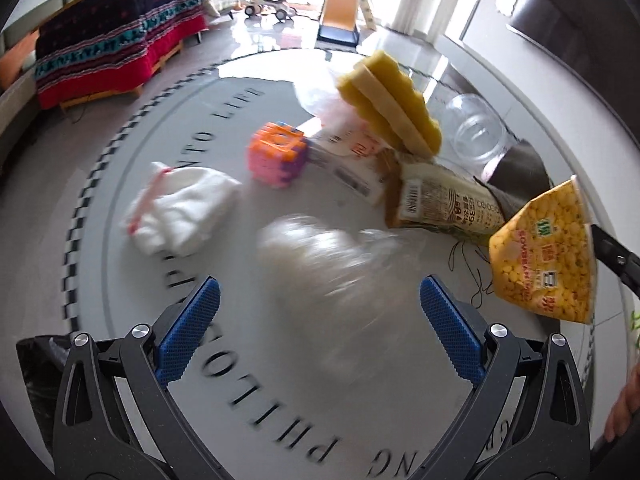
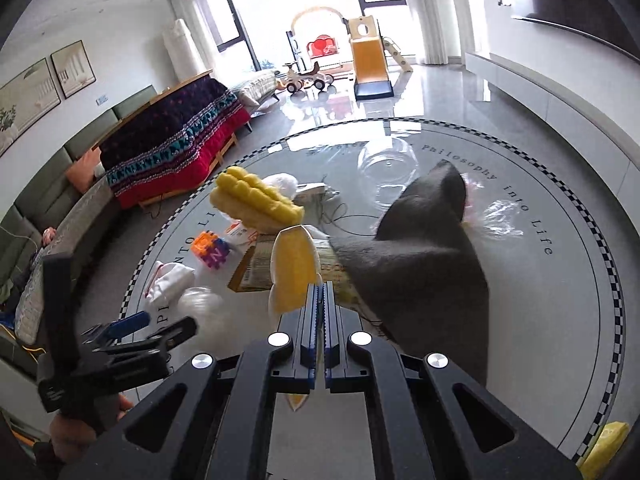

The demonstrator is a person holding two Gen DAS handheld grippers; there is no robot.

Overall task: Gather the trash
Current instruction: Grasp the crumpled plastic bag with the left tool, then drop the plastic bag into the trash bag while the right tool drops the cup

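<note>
Right gripper level, jaws clenched on yellow corn packet; left gripper low over table, jaws released.

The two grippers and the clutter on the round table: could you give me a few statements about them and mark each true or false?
1. The right gripper is shut on the yellow carton. True.
2. The left gripper is clamped on the white cloth. False: it is open, and the cloth lies apart from it.
3. The yellow sponge leans among the packaging. True.
4. The orange and pink cube sits inside the clear bowl. False: it stands on the round table, apart from the bowl.
</note>
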